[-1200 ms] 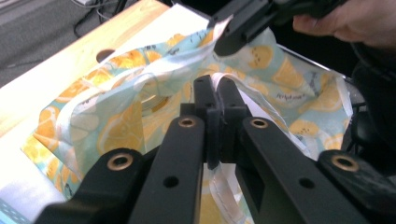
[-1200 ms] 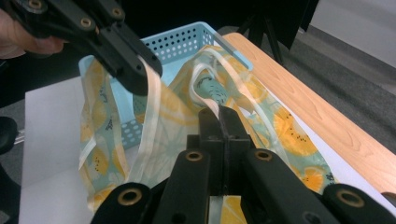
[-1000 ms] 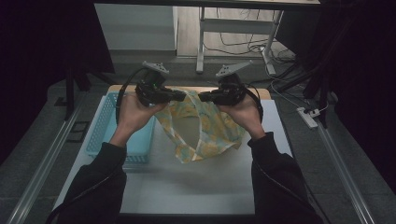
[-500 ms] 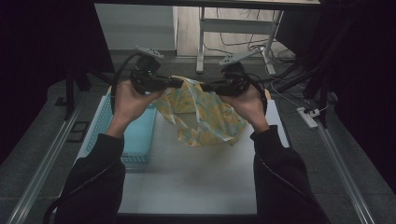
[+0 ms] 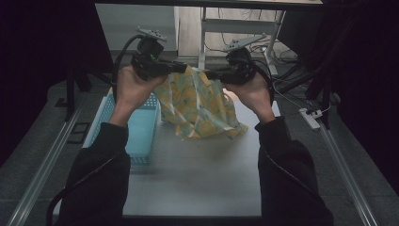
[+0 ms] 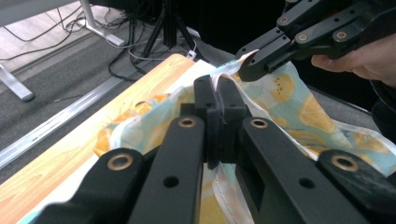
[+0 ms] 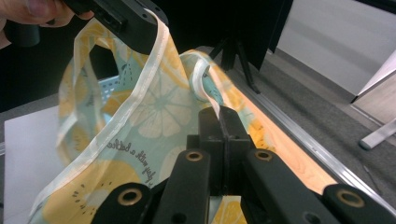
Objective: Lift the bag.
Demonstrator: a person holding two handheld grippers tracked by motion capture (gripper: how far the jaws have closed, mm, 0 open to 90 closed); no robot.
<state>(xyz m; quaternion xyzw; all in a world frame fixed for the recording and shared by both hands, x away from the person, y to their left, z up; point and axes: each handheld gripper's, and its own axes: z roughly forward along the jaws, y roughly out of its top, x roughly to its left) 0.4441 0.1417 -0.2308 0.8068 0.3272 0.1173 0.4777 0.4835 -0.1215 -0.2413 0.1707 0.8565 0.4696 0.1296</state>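
A cloth (image 5: pixel 200 106) printed with yellow citrus slices on pale blue hangs between my two grippers above the table, its lower end draped on the white table top (image 5: pixel 197 165). My left gripper (image 5: pixel 181 68) is shut on the cloth's upper left edge. My right gripper (image 5: pixel 211 74) is shut on the upper right edge. In the left gripper view the jaws pinch the cloth (image 6: pixel 289 107) at its white hem, with the other gripper beyond. In the right gripper view the jaws clamp a hem of the cloth (image 7: pixel 159 112).
A light blue perforated basket (image 5: pixel 136 132) sits on the table's left side under my left forearm. A wooden strip (image 6: pixel 93 140) runs along the table's far edge. Metal rails flank the table, and a power strip (image 5: pixel 313 117) lies on the floor at right.
Both hands have risen and lifted the cloth higher; more of it now hangs off the table. Both grips on the cloth are unchanged.
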